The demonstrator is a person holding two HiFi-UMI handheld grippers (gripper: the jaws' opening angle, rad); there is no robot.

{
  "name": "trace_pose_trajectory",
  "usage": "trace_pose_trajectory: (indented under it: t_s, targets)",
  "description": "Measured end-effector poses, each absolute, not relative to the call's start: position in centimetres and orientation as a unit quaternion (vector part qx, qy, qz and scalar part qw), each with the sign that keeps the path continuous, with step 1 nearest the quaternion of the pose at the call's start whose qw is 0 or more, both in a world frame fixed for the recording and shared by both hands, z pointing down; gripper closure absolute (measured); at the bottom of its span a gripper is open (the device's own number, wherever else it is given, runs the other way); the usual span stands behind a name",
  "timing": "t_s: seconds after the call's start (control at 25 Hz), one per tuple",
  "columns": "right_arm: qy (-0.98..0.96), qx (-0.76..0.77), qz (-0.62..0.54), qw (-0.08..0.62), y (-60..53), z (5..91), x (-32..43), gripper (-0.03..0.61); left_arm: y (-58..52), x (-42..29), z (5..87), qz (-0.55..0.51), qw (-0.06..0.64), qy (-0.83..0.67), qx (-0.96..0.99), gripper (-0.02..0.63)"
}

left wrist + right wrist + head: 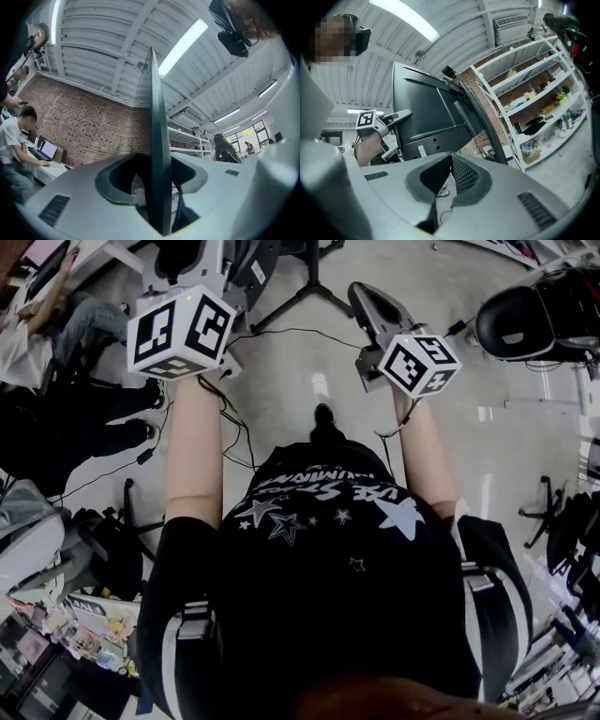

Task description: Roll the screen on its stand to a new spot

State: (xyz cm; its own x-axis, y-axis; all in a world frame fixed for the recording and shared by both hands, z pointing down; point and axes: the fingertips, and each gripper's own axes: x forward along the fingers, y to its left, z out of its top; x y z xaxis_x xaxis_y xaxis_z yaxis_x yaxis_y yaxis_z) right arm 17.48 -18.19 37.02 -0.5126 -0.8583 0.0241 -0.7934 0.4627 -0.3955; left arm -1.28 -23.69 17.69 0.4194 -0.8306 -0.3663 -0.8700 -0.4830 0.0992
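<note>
The screen (426,112) is a large black panel, and the right gripper view shows its back with a label and screw holes. My left gripper (399,114) holds its left edge there. In the left gripper view that thin dark edge (157,140) runs upright between the pads of my left gripper (157,161), which is shut on it. My right gripper (451,157) is off to the side of the panel, shut and empty. In the head view both grippers, left (211,263) and right (361,292), reach forward over the stand's black legs (298,298).
A white shelf rack (534,93) with small items stands right of the screen before a brick wall (84,126). A person sits at a desk with a laptop (47,151). Cables (234,427) trail on the floor, and a black office chair (520,320) is at the right.
</note>
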Motion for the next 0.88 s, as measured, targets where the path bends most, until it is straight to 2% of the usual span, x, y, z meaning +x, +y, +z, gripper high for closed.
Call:
trace_pose_trajectory:
  t_s: [0.36,0.68,0.72,0.8,0.88]
  targets:
    - [0.845,-0.5,-0.167,0.091,-15.8,36.0,18.1,0.572,-23.9,-0.7,17.8,0.166,0.056,0.49,-0.854,0.39]
    - [0.844,-0.504,-0.15,0.107,-14.6,34.3,18.1,0.572,-23.1,-1.0,17.0,0.158,0.087,0.49,-0.853,0.387]
    - [0.842,-0.507,-0.149,0.109,-14.3,34.2,18.1,0.572,-23.0,-1.3,16.8,0.165,0.088,0.493,-0.85,0.38]
    - [0.838,-0.512,-0.149,0.113,-13.8,34.2,18.0,0.572,-22.4,-2.3,16.5,0.182,0.091,0.498,-0.843,0.311]
    - [0.835,-0.518,-0.149,0.113,-13.2,34.2,18.1,0.572,-21.6,-3.1,16.6,0.191,0.09,0.498,-0.841,0.285]
